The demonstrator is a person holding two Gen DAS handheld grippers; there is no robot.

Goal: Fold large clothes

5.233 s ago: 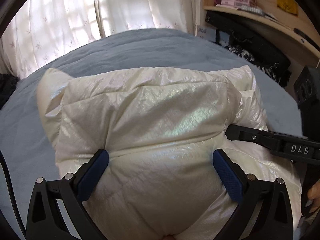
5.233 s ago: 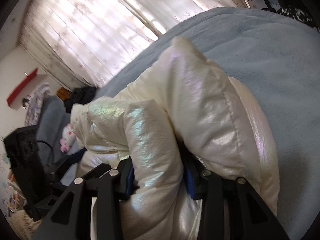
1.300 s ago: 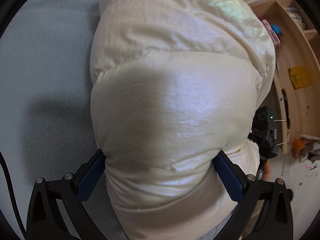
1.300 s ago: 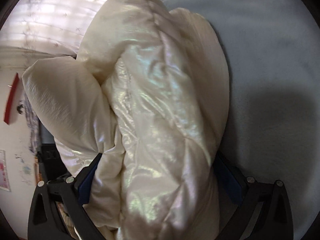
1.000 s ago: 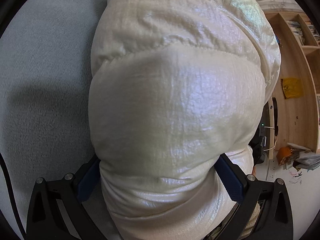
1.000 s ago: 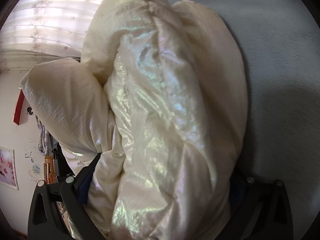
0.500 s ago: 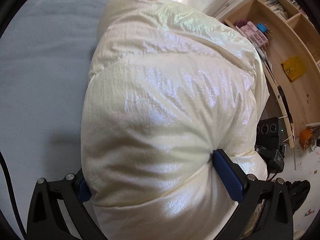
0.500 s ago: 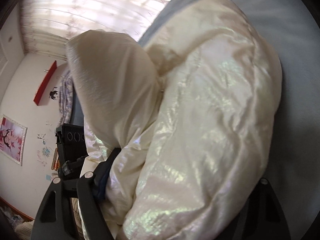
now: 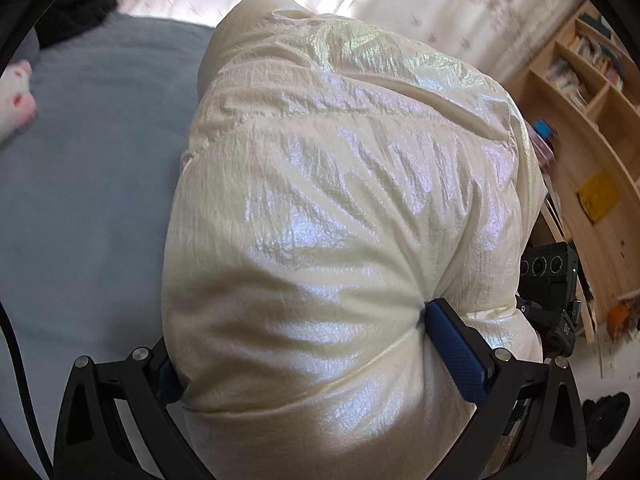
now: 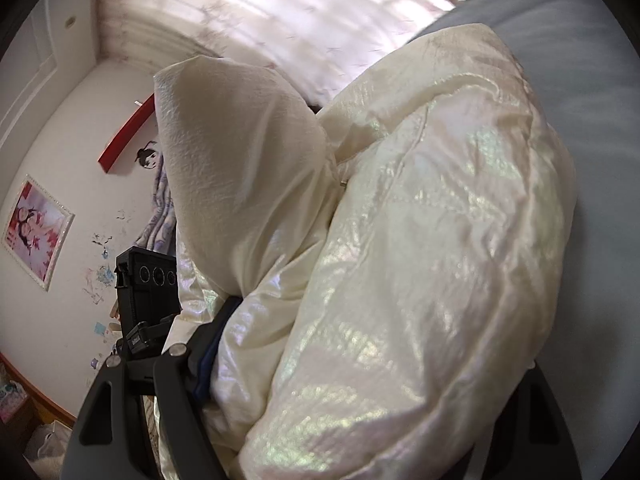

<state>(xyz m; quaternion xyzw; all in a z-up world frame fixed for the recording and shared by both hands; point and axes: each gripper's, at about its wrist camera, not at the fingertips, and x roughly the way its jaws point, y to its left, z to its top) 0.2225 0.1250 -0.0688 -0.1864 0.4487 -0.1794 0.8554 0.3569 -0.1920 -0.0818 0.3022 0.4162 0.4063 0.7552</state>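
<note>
Above a blue-grey bed [image 9: 80,184], a bulky cream puffer jacket [image 9: 340,220] fills both wrist views, bunched into a thick bundle and held between two hand-held grippers. In the left wrist view, from left to right: a pink-and-white soft toy [image 9: 14,100] at the frame's edge, the bed's cover, then the jacket, with the left gripper [image 9: 316,356] spread wide around the padding, its blue pads [image 9: 456,354] pressed into the fabric on either side. Beyond the jacket stand a curtained window [image 9: 420,4] and wooden shelves [image 9: 588,92]; the other gripper's black camera block [image 9: 552,268] shows just past the jacket's right edge. In the right wrist view, left to right: a framed picture [image 10: 36,232] on a white wall, a red shelf [image 10: 124,136], the left unit's camera block [image 10: 148,292], then the jacket [image 10: 420,280], its hood-like flap standing up at left. The right gripper [image 10: 360,380] also grips the bundle, set wide, one finger [image 10: 204,360] visible, the other buried under fabric. The bed [image 10: 592,80] lies at right.
</note>
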